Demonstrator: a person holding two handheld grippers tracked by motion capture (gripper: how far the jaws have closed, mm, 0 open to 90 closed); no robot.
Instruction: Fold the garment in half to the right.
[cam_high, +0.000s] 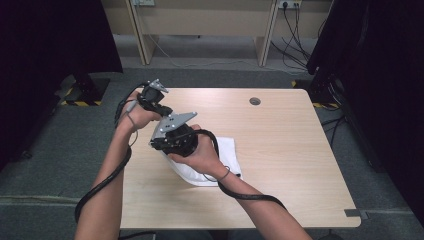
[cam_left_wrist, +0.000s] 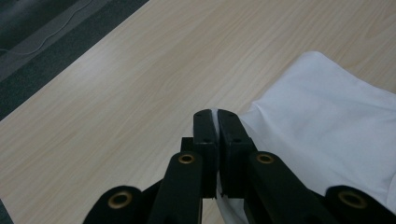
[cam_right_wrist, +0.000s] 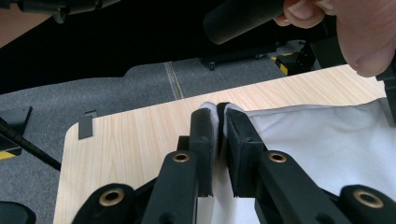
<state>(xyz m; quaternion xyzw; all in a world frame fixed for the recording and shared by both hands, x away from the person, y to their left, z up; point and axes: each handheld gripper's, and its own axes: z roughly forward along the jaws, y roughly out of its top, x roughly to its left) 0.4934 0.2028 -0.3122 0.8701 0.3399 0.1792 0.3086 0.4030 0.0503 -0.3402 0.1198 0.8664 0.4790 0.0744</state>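
High view, cloth: a white cloth (cam_high: 227, 150) lies on the table (cam_high: 280, 145), left of centre toward the person's edge; much of it sits under the hands.
High view, grippers: left gripper (cam_high: 150, 97) at about 10 o'clock from the cloth, right gripper (cam_high: 172, 137) over the cloth's left edge at 9 o'clock. The jaws' state cannot be read from here.
Left gripper view, claw: jaws together, with a thin white sliver of cloth (cam_left_wrist: 322, 130) pinched between the pads at a corner or edge; the rest spreads away toward 3 o'clock over bare table (cam_left_wrist: 116, 107).
Right gripper view, claw: jaws clamped on a fold of cloth (cam_right_wrist: 327, 140) at its edge; white fabric shows between the pads, and the sheet runs off toward 3 o'clock. A hand (cam_right_wrist: 355, 28) on a black handle sits at 1 o'clock.
Handling, judged: light, soft, limp; it will sag and crease, and is not fragile. Thin weave could slip out of a shallow pinch.
Hold, judged: corners or hem, bitten deep, the two grips kept well apart so the sheet hangs taut.
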